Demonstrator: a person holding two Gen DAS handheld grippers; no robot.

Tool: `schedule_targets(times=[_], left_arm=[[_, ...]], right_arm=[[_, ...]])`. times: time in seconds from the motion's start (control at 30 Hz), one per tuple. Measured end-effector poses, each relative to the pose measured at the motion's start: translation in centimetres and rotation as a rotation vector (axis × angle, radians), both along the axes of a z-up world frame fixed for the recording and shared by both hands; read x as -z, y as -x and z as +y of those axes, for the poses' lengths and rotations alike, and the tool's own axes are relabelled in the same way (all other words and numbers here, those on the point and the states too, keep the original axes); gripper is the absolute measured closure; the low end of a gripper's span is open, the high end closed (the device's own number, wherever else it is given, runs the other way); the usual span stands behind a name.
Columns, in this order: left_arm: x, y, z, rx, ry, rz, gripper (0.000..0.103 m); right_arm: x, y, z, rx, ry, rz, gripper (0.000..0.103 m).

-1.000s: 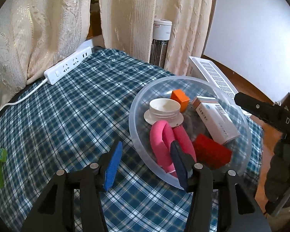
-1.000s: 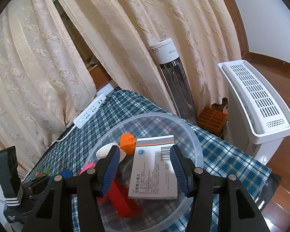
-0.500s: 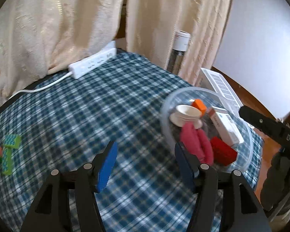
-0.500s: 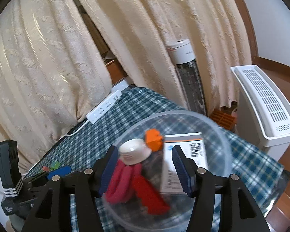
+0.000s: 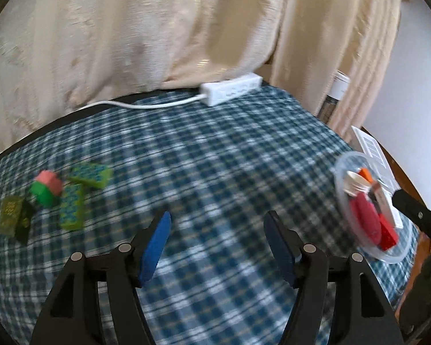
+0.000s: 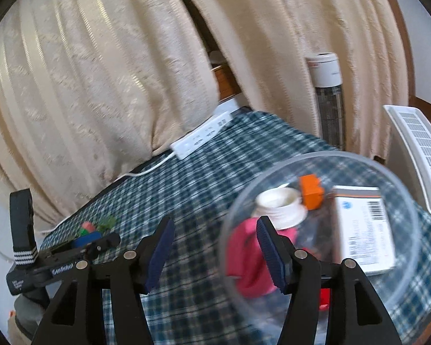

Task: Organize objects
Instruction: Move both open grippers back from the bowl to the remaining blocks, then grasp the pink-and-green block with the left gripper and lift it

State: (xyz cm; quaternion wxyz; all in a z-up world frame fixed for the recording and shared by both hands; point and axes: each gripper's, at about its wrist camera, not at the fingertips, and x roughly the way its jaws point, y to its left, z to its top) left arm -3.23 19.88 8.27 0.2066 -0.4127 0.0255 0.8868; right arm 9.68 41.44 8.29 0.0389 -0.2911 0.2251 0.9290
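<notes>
Blocks [image 5: 57,198] mid-left frame | light, rigid, grab by flat sides | left tongs [image 5: 217,244] released | right tongs [image 6: 215,244] released, empty

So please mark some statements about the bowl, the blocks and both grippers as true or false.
1. The left gripper holds a block. False: it is open and holds nothing.
2. An orange block lies in the clear bowl. True.
3. The green blocks are in the bowl. False: they lie on the cloth, apart from it.
4. The right gripper is open. True.
5. A white power strip lies at the cloth's far edge. True.
</notes>
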Motion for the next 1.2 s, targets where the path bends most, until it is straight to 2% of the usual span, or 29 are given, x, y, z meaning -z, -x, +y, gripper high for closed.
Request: schedule_targets(times=[0.43,0.7,1.2], left_arm=[[0.1,1.8,-9.1,-0.157,0.0,0.009,0.034],[1.0,3.4,-13.4,-0.23,0.034,0.01,0.034],[2.1,7.1,-16.2,-0.269,0.069,0.034,0.034]], right_arm=[[0.8,2.8,-6.5,-0.137,-0.034,-0.051,0.04],[1.4,4.7,-10.1,-0.216,-0.05,-0.088,0.04],[3.1,6.9,-14.2,-0.316,-0.061,-0.147,0.04]])
